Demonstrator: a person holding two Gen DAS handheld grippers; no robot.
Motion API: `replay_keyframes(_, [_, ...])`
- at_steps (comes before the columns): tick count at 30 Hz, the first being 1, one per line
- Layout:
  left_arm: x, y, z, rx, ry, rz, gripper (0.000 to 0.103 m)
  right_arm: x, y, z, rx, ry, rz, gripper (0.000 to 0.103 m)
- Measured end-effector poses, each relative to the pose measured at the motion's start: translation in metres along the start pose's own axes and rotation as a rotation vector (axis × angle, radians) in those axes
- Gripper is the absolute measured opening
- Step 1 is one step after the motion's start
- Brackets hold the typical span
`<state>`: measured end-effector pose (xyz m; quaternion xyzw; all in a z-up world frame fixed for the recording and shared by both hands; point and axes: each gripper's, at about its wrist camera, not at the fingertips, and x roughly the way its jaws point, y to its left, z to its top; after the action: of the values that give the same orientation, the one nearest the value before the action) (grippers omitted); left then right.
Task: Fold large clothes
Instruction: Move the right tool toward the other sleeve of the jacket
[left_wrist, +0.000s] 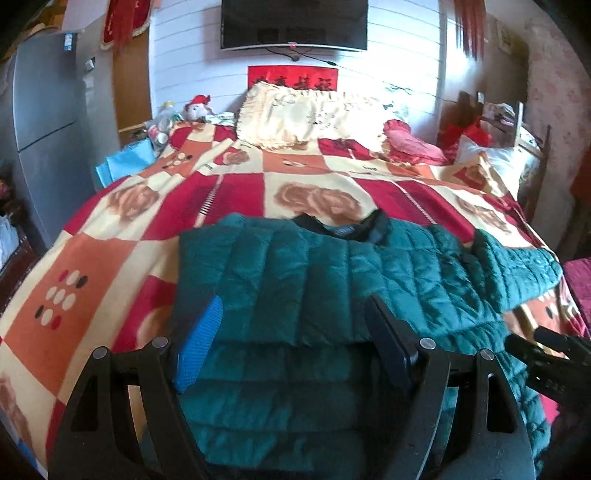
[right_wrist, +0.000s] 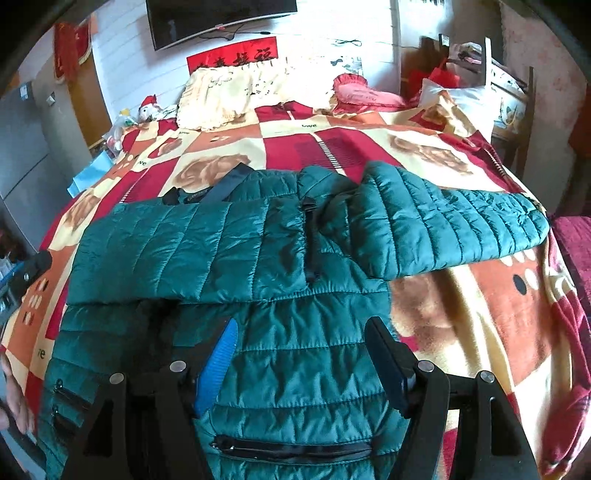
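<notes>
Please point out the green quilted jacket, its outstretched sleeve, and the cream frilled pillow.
green quilted jacket (right_wrist: 295, 362), right wrist view, on the front panel.
outstretched sleeve (right_wrist: 443, 229), right wrist view, on its middle.
cream frilled pillow (left_wrist: 306, 118), left wrist view, on its centre.

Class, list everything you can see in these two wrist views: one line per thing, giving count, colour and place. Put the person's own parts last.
Quilted jacket: one, dark green, spread on the near part of the bed, one sleeve folded across the body, the other sleeve stretched out to the right.
Blanket: one, red, orange and cream checks with roses, covering the bed.
Pillow: one, cream, frilled, at the head of the bed.
Cushion: one, pink, right of the pillow.
Soft toy: one, with a red hat, left of the pillow.
Television: one, black, on the wall above the bed.
Red banner: one, below the television.
Refrigerator: one, grey, far left.
Left tongs: one pair, black, open above the jacket.
Right tongs: one pair, black, open above the jacket.
</notes>
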<state>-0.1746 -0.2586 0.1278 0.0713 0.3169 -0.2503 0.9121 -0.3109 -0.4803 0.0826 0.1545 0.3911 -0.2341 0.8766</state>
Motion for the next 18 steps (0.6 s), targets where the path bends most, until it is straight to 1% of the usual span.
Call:
replay_keyframes(9, [-0.001,-0.032,-0.014,0.014,0.045,-0.051,0.08,-0.008,-0.012,0.0,0.008,-0.013,-0.008,0.069])
replay_keyframes(18, [0.005,-0.054,-0.026,0.039,0.07,-0.083,0.08,-0.009,-0.034,0.002,0.022,-0.016,-0.051,0.069])
